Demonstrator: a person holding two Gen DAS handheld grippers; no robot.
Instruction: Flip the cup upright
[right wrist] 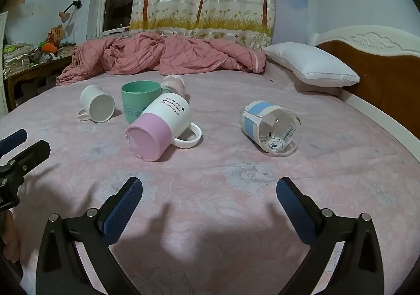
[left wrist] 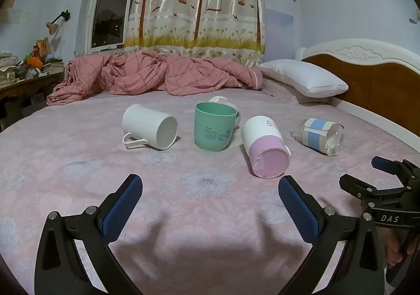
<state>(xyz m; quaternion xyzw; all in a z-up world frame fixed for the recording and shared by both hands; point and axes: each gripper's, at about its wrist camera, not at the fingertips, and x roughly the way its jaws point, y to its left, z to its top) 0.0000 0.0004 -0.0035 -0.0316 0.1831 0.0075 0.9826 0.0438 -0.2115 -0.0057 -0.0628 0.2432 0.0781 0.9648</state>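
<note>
Both hand-held grippers, left [left wrist: 210, 191] and right [right wrist: 209, 190], hang spread and empty low in frame over the pink bed [left wrist: 210, 216]. Half hidden behind the upright green cup [left wrist: 215, 129], mid-frame, lies a pale cup [left wrist: 223, 101]. White mug [left wrist: 149, 127], pink-bottomed mug [right wrist: 160, 128] and clear glass [right wrist: 271, 128] lie sideways.

Five cups on the bed [left wrist: 210, 216], one upright green cup [left wrist: 214, 127], four on their sides: white mug [left wrist: 147, 127], pink-and-white mug [left wrist: 265, 150], clear glass cup with blue band [left wrist: 319, 136], pale cup [right wrist: 173, 84] behind the green, one pillow [left wrist: 302, 77], one crumpled quilt [left wrist: 157, 74]
</note>
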